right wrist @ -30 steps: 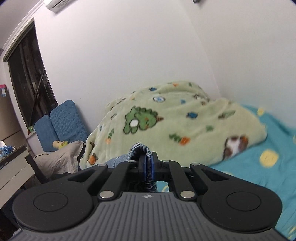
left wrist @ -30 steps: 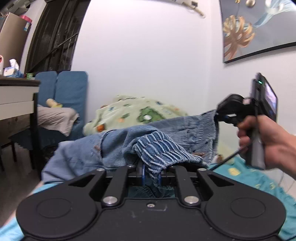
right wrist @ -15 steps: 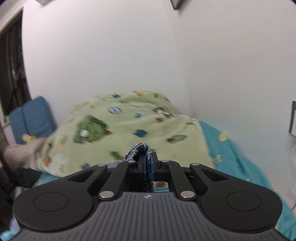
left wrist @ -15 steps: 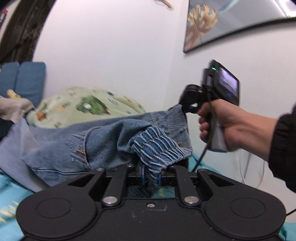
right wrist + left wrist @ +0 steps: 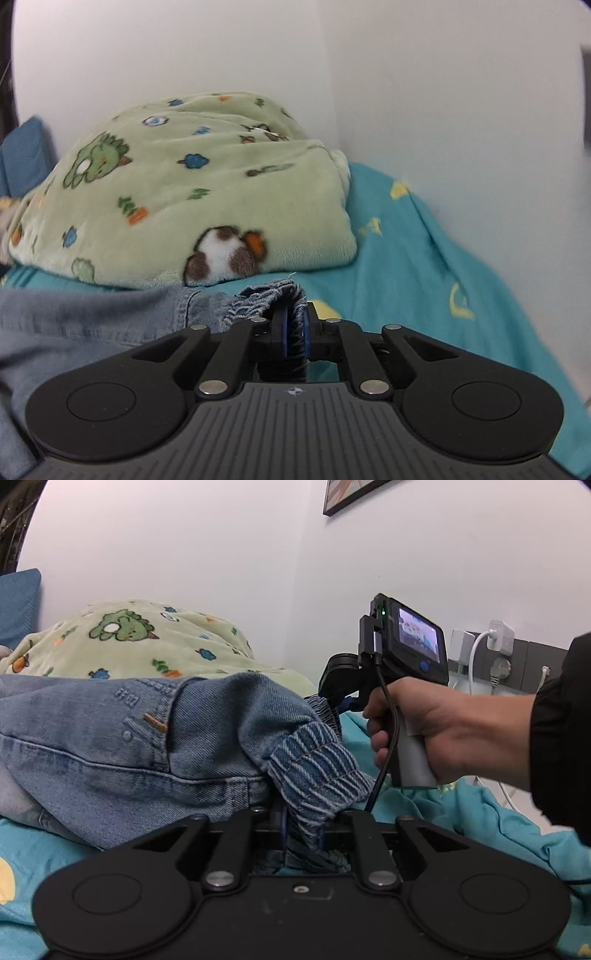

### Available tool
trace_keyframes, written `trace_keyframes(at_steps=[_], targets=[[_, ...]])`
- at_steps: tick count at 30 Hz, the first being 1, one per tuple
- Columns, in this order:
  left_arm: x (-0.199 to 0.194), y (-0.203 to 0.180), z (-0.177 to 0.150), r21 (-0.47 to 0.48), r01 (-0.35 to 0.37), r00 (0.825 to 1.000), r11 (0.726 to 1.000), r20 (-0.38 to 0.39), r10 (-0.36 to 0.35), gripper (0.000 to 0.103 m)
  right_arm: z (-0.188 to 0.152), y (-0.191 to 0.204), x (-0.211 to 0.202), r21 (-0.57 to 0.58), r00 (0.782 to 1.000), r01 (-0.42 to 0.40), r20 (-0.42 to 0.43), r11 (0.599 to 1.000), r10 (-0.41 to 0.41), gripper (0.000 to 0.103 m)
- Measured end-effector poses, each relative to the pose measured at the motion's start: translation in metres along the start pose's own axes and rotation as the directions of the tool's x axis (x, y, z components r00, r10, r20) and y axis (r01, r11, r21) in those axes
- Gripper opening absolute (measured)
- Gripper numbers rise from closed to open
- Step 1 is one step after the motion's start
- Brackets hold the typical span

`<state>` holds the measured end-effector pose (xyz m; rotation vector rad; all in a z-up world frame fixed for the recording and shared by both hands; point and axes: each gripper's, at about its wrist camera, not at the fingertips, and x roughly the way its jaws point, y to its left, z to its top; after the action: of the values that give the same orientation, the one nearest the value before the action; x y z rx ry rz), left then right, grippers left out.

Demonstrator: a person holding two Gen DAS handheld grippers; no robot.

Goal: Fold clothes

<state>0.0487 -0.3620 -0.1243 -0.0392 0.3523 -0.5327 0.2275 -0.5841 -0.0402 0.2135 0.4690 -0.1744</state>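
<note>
A pair of blue denim jeans [image 5: 122, 746] with a ribbed elastic waistband lies across the teal bed sheet [image 5: 461, 812]. My left gripper [image 5: 303, 830] is shut on one part of the waistband, low over the bed. My right gripper [image 5: 293, 332] is shut on another part of the waistband [image 5: 273, 291]; the jeans [image 5: 92, 317] spread out to its left. In the left wrist view the right gripper [image 5: 345, 698] and the hand holding it are ahead to the right, with the jeans stretched between the two.
A green cartoon-print blanket [image 5: 184, 184] is heaped at the back of the bed against the white wall. A blue cushion [image 5: 18, 602] stands far left. Wall sockets with plugged chargers [image 5: 495, 642] and cables are at the right.
Both grippers have swung to the right and come down toward the bed with the jeans held. The waistband between them now hangs lower, near the sheet.
</note>
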Motion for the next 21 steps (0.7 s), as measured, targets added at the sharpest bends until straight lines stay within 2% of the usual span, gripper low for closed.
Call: trace_keyframes(at_steps=[3,4,5,6,8,12,21], targets=[[-0.003,0.003,0.005,-0.001,0.027,0.999,1.0,-0.032,-0.027,0.024,-0.007,-0.006,-0.001,0.016,1.0,0.015,-0.018,1.0,-0.015,0.019],[-0.006,0.002,0.006,0.004,0.045,0.998,0.999,-0.038,-0.045,0.034,-0.01,-0.009,-0.002,0.021,1.0,0.02,-0.024,1.0,-0.02,0.032],[-0.011,0.003,0.005,0.012,0.063,0.997,0.998,-0.043,-0.063,0.038,-0.012,-0.011,-0.002,0.026,0.999,0.025,-0.03,0.999,-0.024,0.045],[-0.017,0.004,0.005,0.022,0.078,0.996,0.997,-0.047,-0.077,0.038,-0.015,-0.013,-0.003,0.031,0.999,0.03,-0.036,0.999,-0.029,0.048],[-0.029,0.007,0.008,0.057,0.086,0.995,0.995,-0.052,-0.083,0.043,-0.019,-0.017,-0.003,0.042,0.998,0.041,-0.048,0.998,-0.039,0.05],[-0.056,0.016,0.017,0.095,0.104,0.993,0.99,-0.073,-0.097,0.044,-0.019,-0.012,-0.042,0.031,0.996,0.075,-0.052,0.997,-0.074,0.05],[-0.137,0.057,0.042,0.154,0.038,0.999,0.987,-0.036,-0.033,0.045,-0.003,0.033,-0.137,0.034,0.999,0.053,0.007,0.998,-0.053,0.049]])
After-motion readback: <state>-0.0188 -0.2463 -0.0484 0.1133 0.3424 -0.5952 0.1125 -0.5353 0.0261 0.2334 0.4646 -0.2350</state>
